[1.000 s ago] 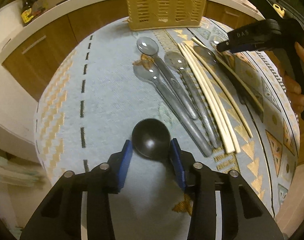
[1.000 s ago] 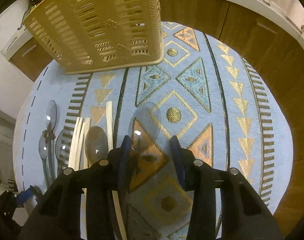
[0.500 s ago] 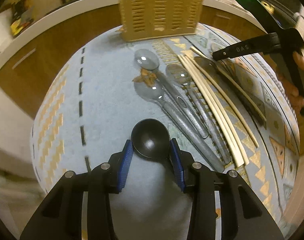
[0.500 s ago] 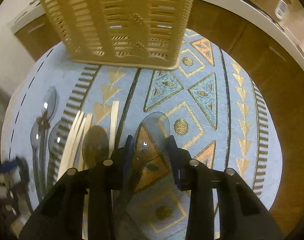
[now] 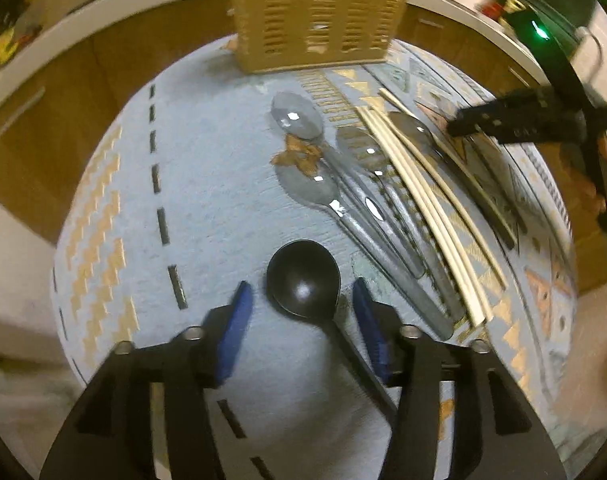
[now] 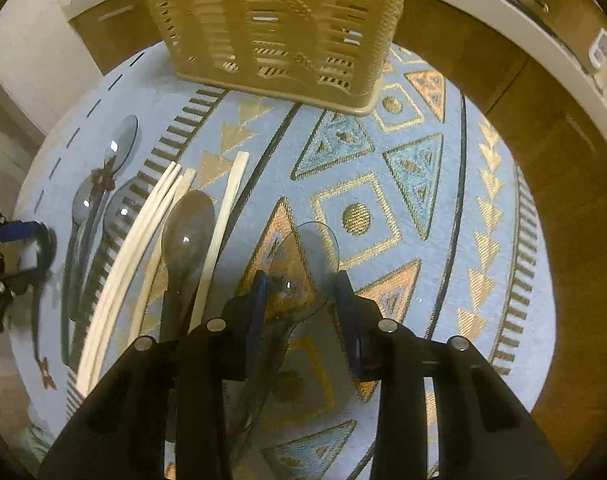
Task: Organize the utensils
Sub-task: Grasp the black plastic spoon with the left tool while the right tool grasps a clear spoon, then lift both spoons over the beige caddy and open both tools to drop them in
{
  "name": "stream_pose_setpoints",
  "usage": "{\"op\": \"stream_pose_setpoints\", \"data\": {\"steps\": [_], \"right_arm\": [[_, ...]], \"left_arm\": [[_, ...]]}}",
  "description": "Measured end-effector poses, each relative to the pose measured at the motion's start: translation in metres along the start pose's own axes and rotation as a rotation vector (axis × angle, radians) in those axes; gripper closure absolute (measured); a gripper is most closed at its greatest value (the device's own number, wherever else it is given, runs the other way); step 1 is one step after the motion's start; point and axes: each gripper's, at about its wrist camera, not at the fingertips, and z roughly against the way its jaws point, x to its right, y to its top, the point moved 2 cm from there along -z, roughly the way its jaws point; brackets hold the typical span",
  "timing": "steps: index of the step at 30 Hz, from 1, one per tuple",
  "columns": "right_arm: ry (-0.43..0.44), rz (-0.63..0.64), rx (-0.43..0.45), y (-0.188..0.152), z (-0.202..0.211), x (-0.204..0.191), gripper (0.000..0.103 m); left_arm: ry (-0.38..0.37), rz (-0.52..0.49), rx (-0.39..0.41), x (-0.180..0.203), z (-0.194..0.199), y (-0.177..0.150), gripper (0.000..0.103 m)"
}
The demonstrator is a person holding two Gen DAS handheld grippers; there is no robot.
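left gripper (image 5: 301, 312) jaws opening, black spoon (image 5: 303, 278) lying loose between them on the cloth (image 5: 207, 184), right gripper (image 6: 301, 300) clamped on clear spoon (image 6: 305, 258), basket (image 6: 271, 20) at 12 o'clock

Spoons (image 5: 343, 184) and chopsticks (image 5: 419, 204) lie side by side before the basket (image 5: 319, 12) on the cloth (image 5: 207, 200).

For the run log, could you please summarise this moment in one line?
left gripper: opening around black spoon | right gripper: holding clear spoon | basket: upright
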Motion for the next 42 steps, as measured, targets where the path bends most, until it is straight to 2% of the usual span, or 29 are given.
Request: {"op": "stream_pose_setpoints", "data": {"steps": [2,3,4,6,11,14,16,18,20,24,26,27,33,38,42], "right_arm": [[0.063,-0.05,-0.015,0.003,-0.001,0.007,0.06],[0.093,-0.073,-0.023,0.003,0.001,0.015,0.051],[0.122,-0.103,-0.032,0.006,0.0,0.019,0.047],[0.129,-0.14,-0.042,0.01,-0.001,0.024,0.047],[0.105,-0.209,-0.04,0.019,-0.002,0.027,0.048],[0.041,-0.19,-0.036,0.022,0.0,0.024,0.051],[0.001,-0.168,-0.028,0.019,0.003,0.011,0.064],[-0.017,-0.155,-0.023,0.018,0.003,0.007,0.071],[-0.019,-0.151,-0.016,0.02,0.003,0.008,0.073],[-0.001,-0.141,0.021,0.011,0.01,0.002,0.073],[0.007,-0.123,0.073,0.003,0.021,-0.006,0.073],[0.014,-0.115,0.098,-0.012,0.033,-0.01,0.074],[0.077,-0.038,0.306,-0.019,0.08,-0.028,0.074],[0.137,-0.03,0.464,-0.027,0.12,-0.027,0.074],[0.136,-0.044,0.594,-0.008,0.16,-0.024,0.074]], "left_arm": [[0.009,0.043,-0.018,0.0,-0.002,0.002,0.048],[0.005,0.068,-0.027,0.0,-0.003,0.004,0.047],[0.0,0.09,-0.031,0.0,-0.003,0.005,0.047],[0.009,0.117,-0.035,0.002,-0.005,0.007,0.046],[0.11,0.115,-0.031,0.015,-0.013,0.013,0.048],[0.171,0.1,-0.026,0.02,-0.016,0.014,0.05],[0.175,0.104,-0.019,0.021,-0.018,0.015,0.052],[0.177,0.112,-0.014,0.019,-0.016,0.015,0.056],[0.185,0.118,-0.004,0.017,-0.014,0.014,0.067],[0.179,0.117,0.021,0.017,-0.012,0.012,0.067],[0.113,0.132,0.079,0.014,-0.001,0.009,0.067],[0.093,0.14,0.112,0.013,0.005,0.009,0.067],[0.093,0.122,0.322,0.021,0.049,0.02,0.067],[0.119,0.104,0.471,0.031,0.083,0.035,0.067],[0.158,0.086,0.626,0.035,0.124,0.066,0.067]]}}
